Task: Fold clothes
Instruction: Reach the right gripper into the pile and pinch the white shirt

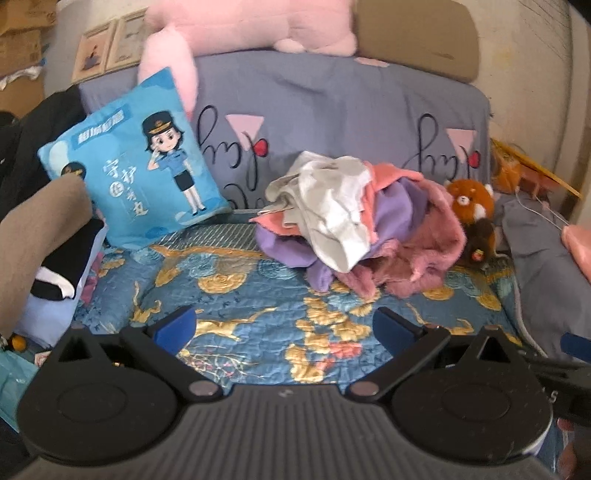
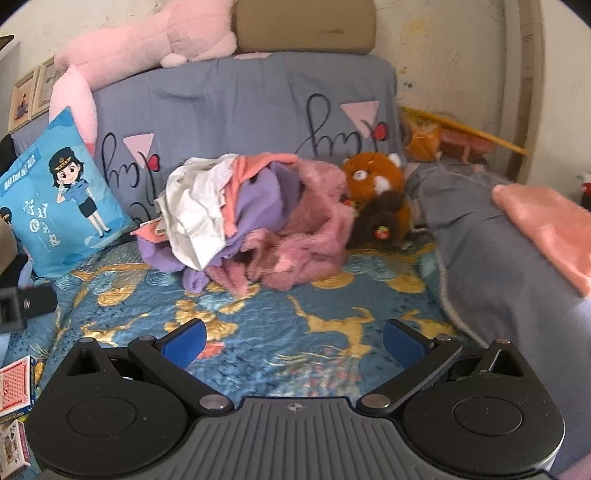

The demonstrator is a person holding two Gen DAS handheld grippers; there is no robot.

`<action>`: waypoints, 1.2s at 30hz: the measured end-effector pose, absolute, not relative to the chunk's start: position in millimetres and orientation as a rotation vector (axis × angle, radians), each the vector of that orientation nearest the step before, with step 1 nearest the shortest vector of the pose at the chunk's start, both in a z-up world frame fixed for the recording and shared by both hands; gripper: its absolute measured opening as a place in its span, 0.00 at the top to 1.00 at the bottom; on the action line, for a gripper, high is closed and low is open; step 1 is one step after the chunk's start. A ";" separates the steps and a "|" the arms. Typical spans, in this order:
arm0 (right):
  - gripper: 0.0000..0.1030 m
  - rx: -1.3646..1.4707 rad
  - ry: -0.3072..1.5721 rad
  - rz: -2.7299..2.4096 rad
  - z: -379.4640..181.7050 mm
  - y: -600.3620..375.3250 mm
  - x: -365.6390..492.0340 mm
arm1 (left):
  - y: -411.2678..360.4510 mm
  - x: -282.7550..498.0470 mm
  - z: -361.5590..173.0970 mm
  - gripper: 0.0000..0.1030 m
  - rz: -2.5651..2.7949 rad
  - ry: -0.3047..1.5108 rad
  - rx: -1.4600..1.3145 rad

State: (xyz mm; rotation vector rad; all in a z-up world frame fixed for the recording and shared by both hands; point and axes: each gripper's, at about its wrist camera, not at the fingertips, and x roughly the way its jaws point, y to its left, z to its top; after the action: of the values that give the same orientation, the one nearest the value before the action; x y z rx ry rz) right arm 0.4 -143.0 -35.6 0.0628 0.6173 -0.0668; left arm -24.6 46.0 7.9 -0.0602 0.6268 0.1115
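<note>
- Clothes pile sits at the back of the quilt, beside a blue cushion.
- Left gripper and right gripper hover over bare quilt, fingers apart, holding nothing.

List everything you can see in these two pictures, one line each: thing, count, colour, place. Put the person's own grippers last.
clothes pile: one heap, white, purple, peach and pink, middle of the quilt
quilt: one, blue with gold pattern, under the pile
cover: one, grey-blue with lettering, over the backrest
cushion: one, blue with cartoon figure, left of the pile
plush: one, pink, on top of the backrest
toy: one, orange and brown, right of the pile
headrest: one, beige, top centre
pictures: two, framed, far left wall
card boxes: two, red-patterned, lower left
left gripper: one, black with blue pads, open
right gripper: one, black with blue pads, open
</note>
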 end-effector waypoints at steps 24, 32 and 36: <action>0.94 -0.620 0.446 -0.070 -160.8 2.9 233.1 | 187.8 11.2 -119.8 0.00 0.172 0.775 -0.134; 0.97 -0.201 0.322 0.224 -84.5 -43.0 143.9 | 188.8 7.7 -119.7 0.00 0.159 0.783 -0.160; 1.00 -0.165 0.289 0.216 -51.5 -70.9 83.8 | 186.5 -1.8 -107.9 0.00 0.091 0.775 -0.208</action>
State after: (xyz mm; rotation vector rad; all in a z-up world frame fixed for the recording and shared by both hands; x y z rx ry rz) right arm 83.8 -70.9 -51.5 -0.1649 0.2893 0.2157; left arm -1.8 186.5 -108.0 -0.2081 0.7748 0.0912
